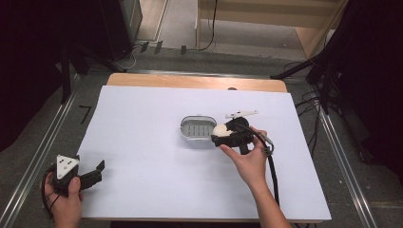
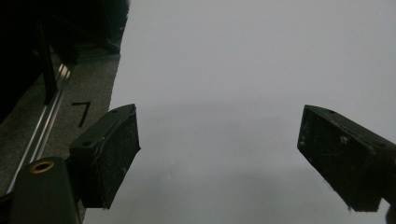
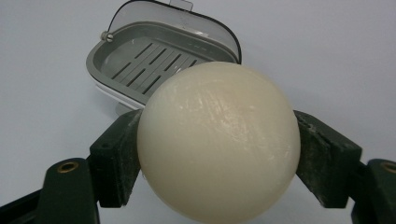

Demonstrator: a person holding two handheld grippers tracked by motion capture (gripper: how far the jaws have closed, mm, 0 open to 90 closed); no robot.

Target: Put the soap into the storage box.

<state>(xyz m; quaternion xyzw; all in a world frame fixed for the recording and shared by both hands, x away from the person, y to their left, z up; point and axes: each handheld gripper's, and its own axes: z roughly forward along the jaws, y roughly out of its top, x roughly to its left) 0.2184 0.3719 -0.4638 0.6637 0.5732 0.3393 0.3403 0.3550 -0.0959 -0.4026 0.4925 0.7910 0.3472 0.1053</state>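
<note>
A round cream soap bar (image 3: 218, 142) sits clamped between the two black jaws of my right gripper (image 3: 217, 154), which is shut on it. In the high view the right gripper (image 1: 224, 137) holds the soap (image 1: 219, 130) at the right edge of a grey soap box (image 1: 198, 129). The box (image 3: 154, 60) stands open with a slotted grey tray and a clear lid raised behind it. My left gripper (image 1: 97, 172) rests at the table's near left corner, jaws open and nothing between them; its pads (image 2: 116, 154) hang over bare white sheet.
A white sheet (image 1: 142, 142) covers the wooden table. A small white plate-like part (image 1: 241, 114) lies just behind the right gripper. A metal rail (image 1: 33, 156) and a floor mark "7" (image 2: 82, 112) run along the left edge. A black cable (image 1: 272, 166) trails along the right forearm.
</note>
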